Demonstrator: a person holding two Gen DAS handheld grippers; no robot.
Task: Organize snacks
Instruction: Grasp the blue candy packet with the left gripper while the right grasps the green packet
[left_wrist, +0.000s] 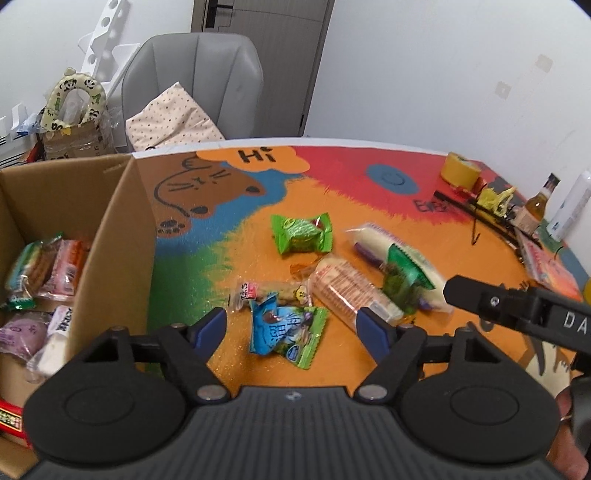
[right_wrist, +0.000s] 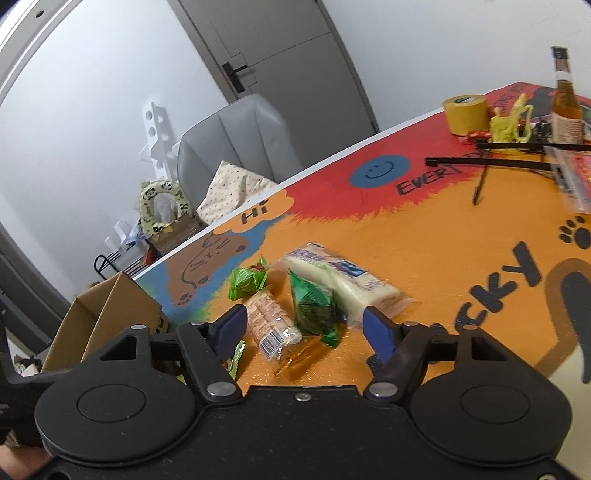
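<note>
Free: bare orange bench (left_wrist: 236, 354) ahead of the snack cluster (left_wrist: 343, 280).
Blocked left: cardboard box wall (left_wrist: 114, 240).
Blocked right: clutter beside tape roll (left_wrist: 460, 170).

The right gripper (right_wrist: 301, 325) hangs with jaws apart over a cracker pack (right_wrist: 271, 321) and dark green packet (right_wrist: 314, 308) on the table (right_wrist: 443, 229).

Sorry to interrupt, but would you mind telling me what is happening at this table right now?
A person holding a gripper in each hand is sorting snacks into the cardboard box, which already holds several packets. The left gripper hangs open over a blue and green packet. The right gripper is open above the dark green packet and the cracker pack. Neither holds anything yet.
</note>
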